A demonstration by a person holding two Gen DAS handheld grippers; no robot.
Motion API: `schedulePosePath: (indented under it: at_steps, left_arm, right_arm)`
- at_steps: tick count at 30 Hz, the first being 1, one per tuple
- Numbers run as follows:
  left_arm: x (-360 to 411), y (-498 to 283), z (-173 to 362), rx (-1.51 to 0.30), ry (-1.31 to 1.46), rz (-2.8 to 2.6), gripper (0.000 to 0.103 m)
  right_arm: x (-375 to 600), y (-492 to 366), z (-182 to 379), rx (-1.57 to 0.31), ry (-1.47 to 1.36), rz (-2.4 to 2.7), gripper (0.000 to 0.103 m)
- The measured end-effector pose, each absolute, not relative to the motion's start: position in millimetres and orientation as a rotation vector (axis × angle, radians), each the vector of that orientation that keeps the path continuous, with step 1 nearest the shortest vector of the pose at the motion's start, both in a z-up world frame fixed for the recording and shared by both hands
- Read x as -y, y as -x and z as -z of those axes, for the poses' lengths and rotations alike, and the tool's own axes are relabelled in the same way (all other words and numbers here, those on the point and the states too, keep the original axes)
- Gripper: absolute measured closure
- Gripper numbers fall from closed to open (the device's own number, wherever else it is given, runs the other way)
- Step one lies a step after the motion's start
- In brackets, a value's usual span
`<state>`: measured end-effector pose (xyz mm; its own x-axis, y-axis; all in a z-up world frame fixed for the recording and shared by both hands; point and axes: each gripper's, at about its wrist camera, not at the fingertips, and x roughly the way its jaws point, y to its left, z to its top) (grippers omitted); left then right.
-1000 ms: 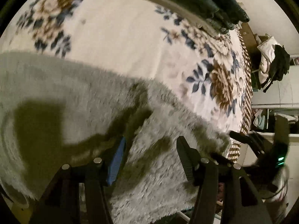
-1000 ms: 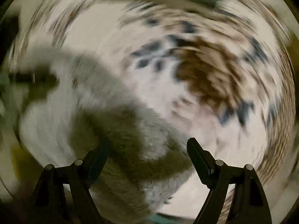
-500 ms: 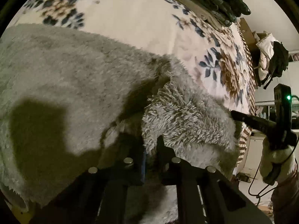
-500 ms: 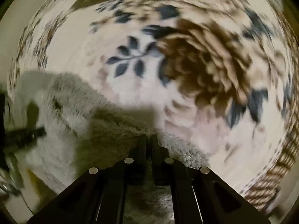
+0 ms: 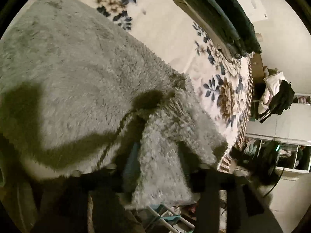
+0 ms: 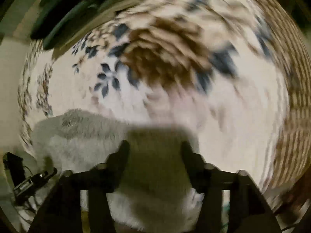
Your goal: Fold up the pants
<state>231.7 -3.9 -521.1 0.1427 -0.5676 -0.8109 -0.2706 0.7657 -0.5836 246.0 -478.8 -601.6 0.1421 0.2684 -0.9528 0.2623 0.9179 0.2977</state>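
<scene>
Both tools have let go since half a second ago: then each was pinched tight on the fleece, now each shows its jaws spread with cloth lying between them.

Item: pants, grey shaggy fleece, spread on the floral bed cover. One flap is turned over on itself near me, with a drawstring trailing across the shadowed crease. Their near edge reaches the edge of the bed.

Item: left tool, released. Jaws well apart; the folded flap sits in the gap, and I cannot tell whether a finger brushes the pile. It grips nothing.

Item: right tool, released. Jaws well apart over a shadowed patch of the pants; this view is smeared by motion, so contact cannot be settled. The left tool's body shows at the lower left of that view.

Item: dark folded garments, stacked at the far side of the bed, well apart from the work.

Step in hand, as I judge it: the release after laying a fold. To do it well I would lift both tools straight off so the long pile does not snag and drag the flap open, then check that the edges lie square and the drawstring is tucked before taking the next grip.
</scene>
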Motion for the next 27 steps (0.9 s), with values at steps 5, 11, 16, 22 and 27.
schedulePosePath:
  at_steps: [5, 11, 16, 22, 27]
  left_arm:
    - [25, -215, 548, -1.561, 0.695, 0.261, 0.056]
    - [44, -196, 563, -1.562, 0.506, 0.276, 0.095]
    - [37, -188, 578, -1.596, 0.450, 0.268, 0.095]
    - [30, -200, 541, -1.578, 0.487, 0.227, 0.083]
    - [24, -228, 494, -1.429, 0.490, 0.238, 0.052]
  right_arm:
    - [485, -147, 646, -1.570, -0.648, 0.144, 0.044]
    - [474, -92, 712, -1.679, -0.903, 0.125, 0.071]
    - [488, -86, 699, -1.620, -0.859, 0.201, 0.084]
    - [485, -100, 683, -1.682, -0.745, 0.118, 0.074]
    - [482, -144, 630, -1.546, -0.627, 0.052, 0.059]
